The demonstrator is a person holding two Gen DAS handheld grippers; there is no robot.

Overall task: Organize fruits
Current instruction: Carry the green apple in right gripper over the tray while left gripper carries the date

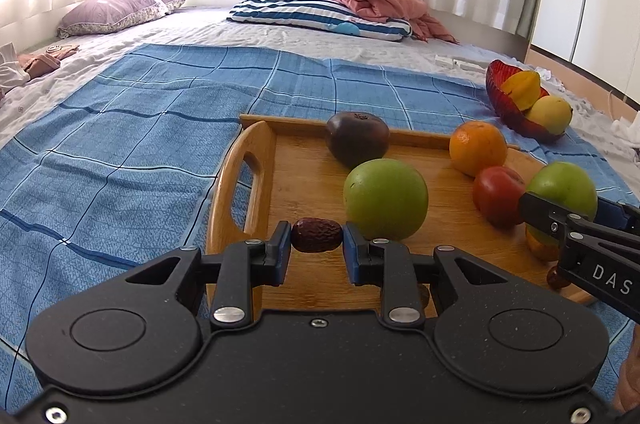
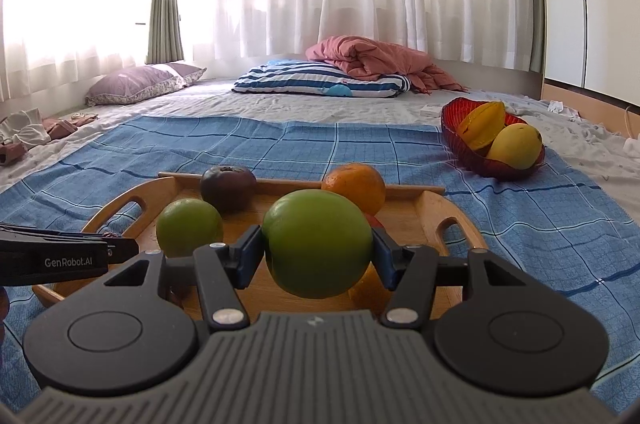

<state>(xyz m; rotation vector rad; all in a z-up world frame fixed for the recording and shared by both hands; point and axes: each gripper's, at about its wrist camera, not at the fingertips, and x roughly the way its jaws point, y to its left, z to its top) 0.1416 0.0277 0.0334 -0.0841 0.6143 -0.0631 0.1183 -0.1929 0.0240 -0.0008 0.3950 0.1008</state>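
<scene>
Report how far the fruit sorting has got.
Done: a starfruit and a yellow mango lie in the red bowl. In hand: the left tongs grip a red date, the right tongs a green apple. Left on the wooden tray: another green apple, an orange, a dark purple fruit, a red fruit.

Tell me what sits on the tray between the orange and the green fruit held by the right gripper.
A red fruit, seen best from the left wrist.

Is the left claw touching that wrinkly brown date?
Touching. The left wrist view shows both pads of the left claw pressed against the ends of the date.
</scene>
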